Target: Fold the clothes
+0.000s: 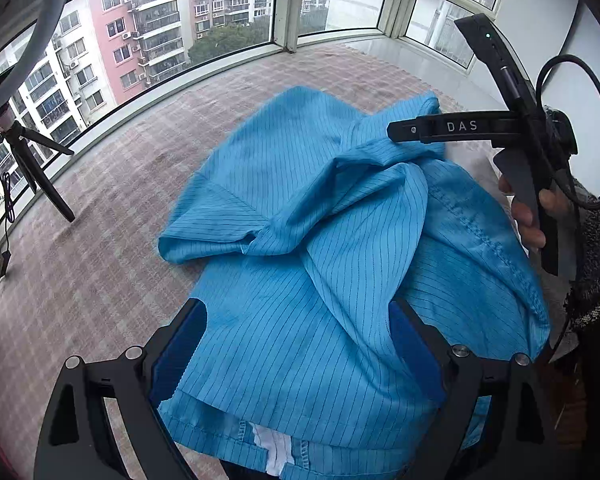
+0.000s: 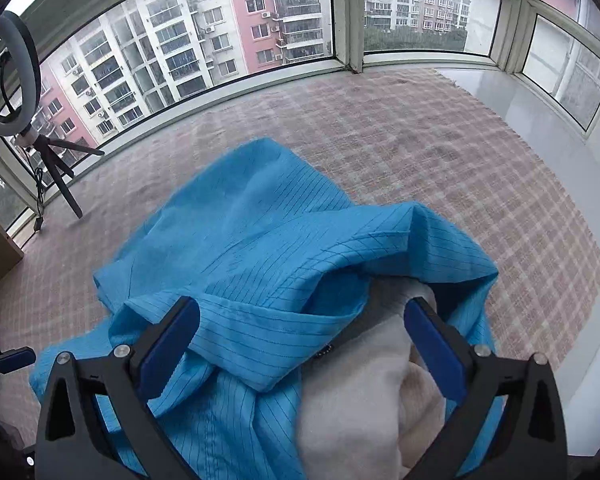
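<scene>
While the blue pinstriped garment (image 1: 300, 216) lies rumpled on the checked pink mat (image 1: 112, 208), the left gripper (image 1: 300, 344) stands over its near hem with both blue pads spread wide and cloth lying between them, nothing pinched. From the left wrist view, the right gripper (image 1: 404, 130) enters at 2 o'clock, its black finger marked DAS resting against a bunched fold (whether it grips there cannot be told from this side). The right wrist view shows the right gripper (image 2: 304, 344) with jaws wide apart, straddling a folded blue edge and a cream cloth (image 2: 364, 396) at 5 o'clock. A ring light on a tripod (image 2: 48, 148) stands at 9 o'clock near the windows (image 2: 236, 40).
</scene>
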